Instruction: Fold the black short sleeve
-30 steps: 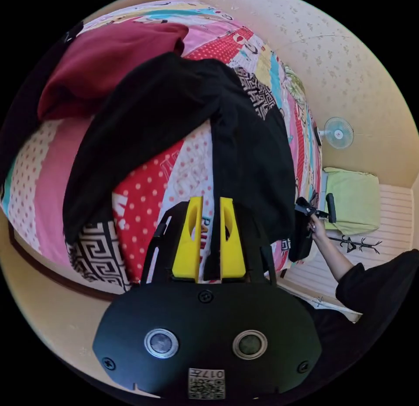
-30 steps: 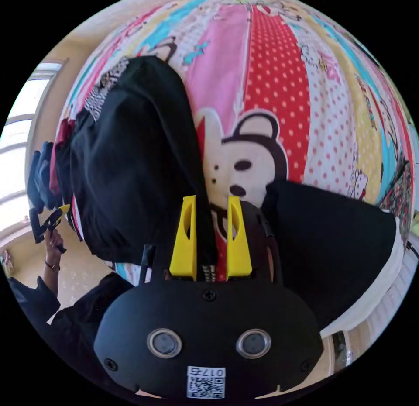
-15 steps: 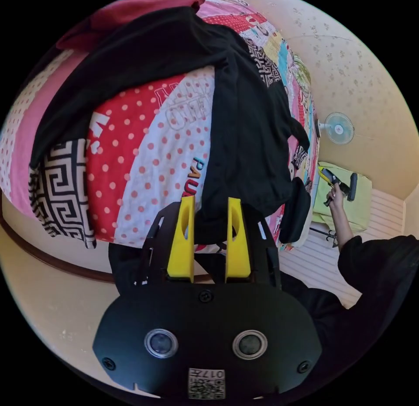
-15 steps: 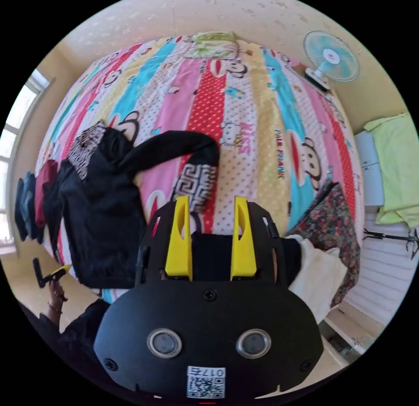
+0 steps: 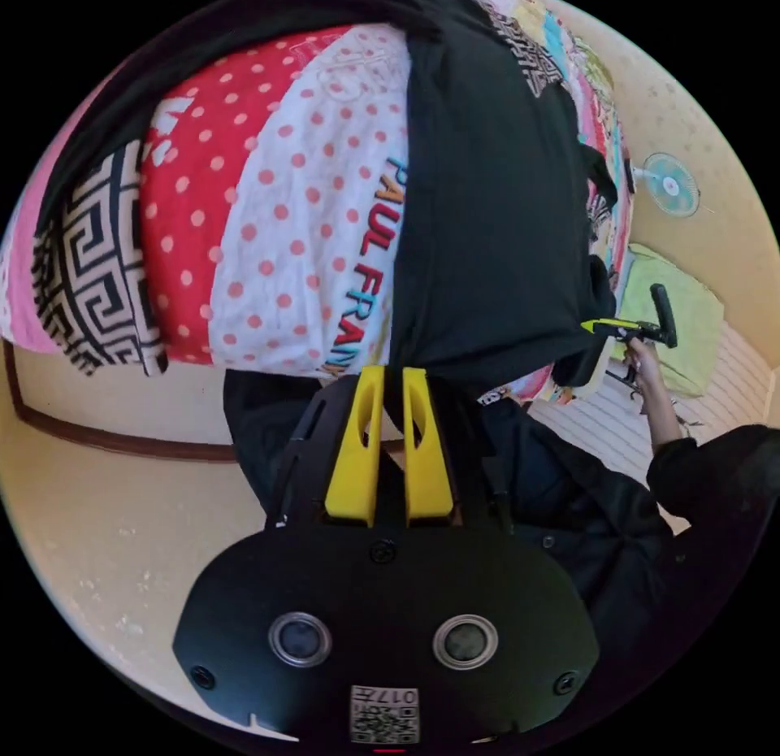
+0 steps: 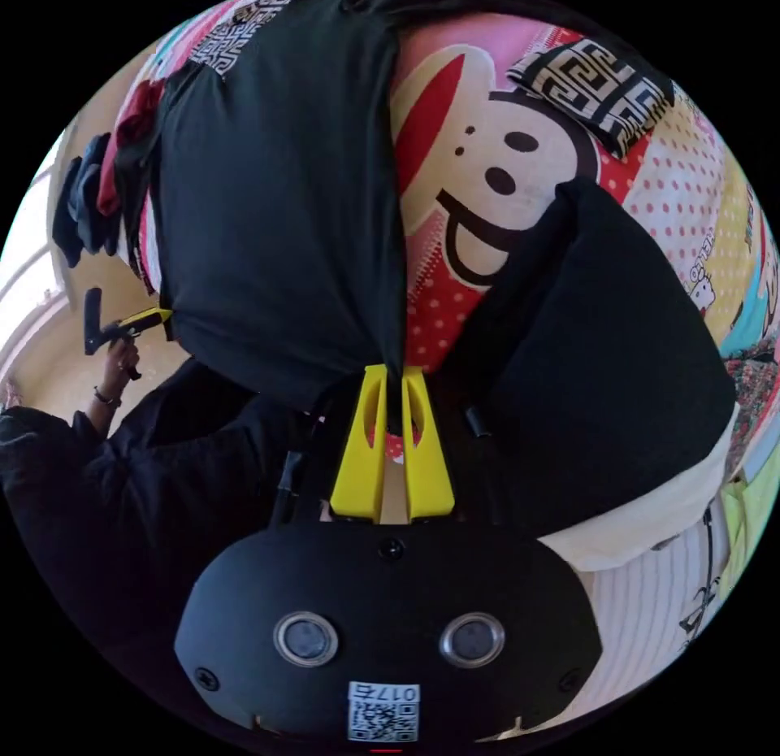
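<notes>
Left gripper view: both the left gripper (image 5: 393,371) and right gripper (image 6: 393,371), open half a second ago, now clench the black shirt's (image 5: 487,219) hem corners at the bed's (image 5: 309,244) near edge, ready for folding.

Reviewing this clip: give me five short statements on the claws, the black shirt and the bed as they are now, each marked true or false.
1. The left claw is shut on the hem of the black shirt. True.
2. The right claw is open and clear of the fabric. False: its jaws are closed on the shirt's lower edge.
3. The shirt's sleeve cuff carries a black-and-white geometric pattern. True.
4. The bed sheet is plain white. False: it is striped and polka-dotted in red, pink and white, with a cartoon monkey face.
5. A folded black garment lies on the bed beside the shirt. True.
</notes>
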A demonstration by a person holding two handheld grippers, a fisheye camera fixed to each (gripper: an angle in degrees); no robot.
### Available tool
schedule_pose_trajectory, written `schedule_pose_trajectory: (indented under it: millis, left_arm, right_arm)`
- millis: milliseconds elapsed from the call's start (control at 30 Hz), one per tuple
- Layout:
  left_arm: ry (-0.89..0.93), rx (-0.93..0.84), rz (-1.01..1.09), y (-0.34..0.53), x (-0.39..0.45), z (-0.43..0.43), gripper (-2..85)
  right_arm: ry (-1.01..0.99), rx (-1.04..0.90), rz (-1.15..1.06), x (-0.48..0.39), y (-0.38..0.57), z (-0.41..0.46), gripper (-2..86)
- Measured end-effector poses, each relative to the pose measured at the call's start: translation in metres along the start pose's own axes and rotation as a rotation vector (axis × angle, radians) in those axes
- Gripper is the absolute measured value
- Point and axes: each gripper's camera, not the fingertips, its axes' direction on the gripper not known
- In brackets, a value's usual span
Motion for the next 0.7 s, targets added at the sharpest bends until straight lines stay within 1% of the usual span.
schedule_pose_trajectory:
  millis: [33, 67, 100, 133, 167, 200, 233, 267, 300, 367, 433, 500, 533, 567, 600, 633, 700]
  left_arm:
    - [0.075, 0.054, -0.079, 0.004, -0.014, -0.011, 8.9]
    - [0.107, 0.103, -0.11, 0.007, -0.021, -0.019, 9.3]
    - [0.142, 0.229, -0.175, 0.015, -0.037, -0.043, 9.9]
    - [0.11, 0.359, -0.266, 0.028, -0.055, -0.069, 10.3]
    - [0.076, 0.42, -0.316, 0.035, -0.063, -0.082, 10.8]
    - [-0.016, 0.527, -0.415, 0.049, -0.08, -0.107, 11.6]
    - [-0.106, 0.606, -0.503, 0.061, -0.095, -0.126, 13.0]
    - [-0.135, 0.634, -0.535, 0.065, -0.103, -0.134, 13.6]
    - [-0.151, 0.657, -0.556, 0.066, -0.12, -0.144, 14.8]
    - [-0.143, 0.626, -0.542, 0.056, -0.145, -0.151, 15.0]
    - [-0.15, 0.518, -0.513, 0.034, -0.172, -0.149, 13.2]
    - [-0.12, 0.496, -0.406, 0.023, -0.18, -0.154, 9.3]
    - [-0.148, 0.478, -0.38, 0.022, -0.183, -0.16, 8.3]
    - [-0.169, 0.47, -0.363, 0.022, -0.183, -0.163, 7.7]
    - [-0.233, 0.46, -0.316, 0.026, -0.18, -0.172, 3.9]
    - [-0.31, 0.463, -0.28, 0.033, -0.176, -0.184, 1.6]
    - [-0.378, 0.505, -0.222, 0.049, -0.169, -0.215, 0.9]
  right_arm:
    - [0.004, -0.012, 0.003, 0.003, -0.001, 0.001, 4.8]
    - [0.006, -0.029, 0.012, 0.009, -0.004, -0.001, 5.3]
    - [0.032, -0.014, 0.025, 0.013, -0.006, -0.01, 5.8]
    - [0.054, 0.009, 0.033, 0.014, -0.006, -0.017, 6.0]
    - [0.094, 0.059, 0.05, 0.015, -0.007, -0.03, 6.3]
    - [0.122, 0.105, 0.057, 0.014, -0.01, -0.041, 6.7]
    - [0.129, 0.125, 0.055, 0.013, -0.012, -0.046, 6.8]
    - [0.131, 0.163, 0.035, 0.009, -0.017, -0.054, 6.9]
    - [0.128, 0.192, 0.007, 0.004, -0.024, -0.059, 6.9]
    - [0.125, 0.221, -0.022, -0.003, -0.035, -0.064, 6.6]
    - [0.078, 0.229, -0.048, -0.01, -0.049, -0.065, 6.2]
    - [-0.122, 0.271, -0.1, -0.019, -0.067, -0.072, 5.2]
    - [-0.18, 0.29, -0.117, -0.023, -0.071, -0.075, 4.9]
    - [-0.283, 0.325, -0.156, -0.032, -0.08, -0.081, 4.6]
    - [-0.365, 0.336, -0.209, -0.046, -0.091, -0.085, 4.7]
    - [-0.391, 0.327, -0.246, -0.055, -0.097, -0.087, 5.0]
    - [-0.386, 0.237, -0.422, -0.108, -0.122, -0.086, 6.9]
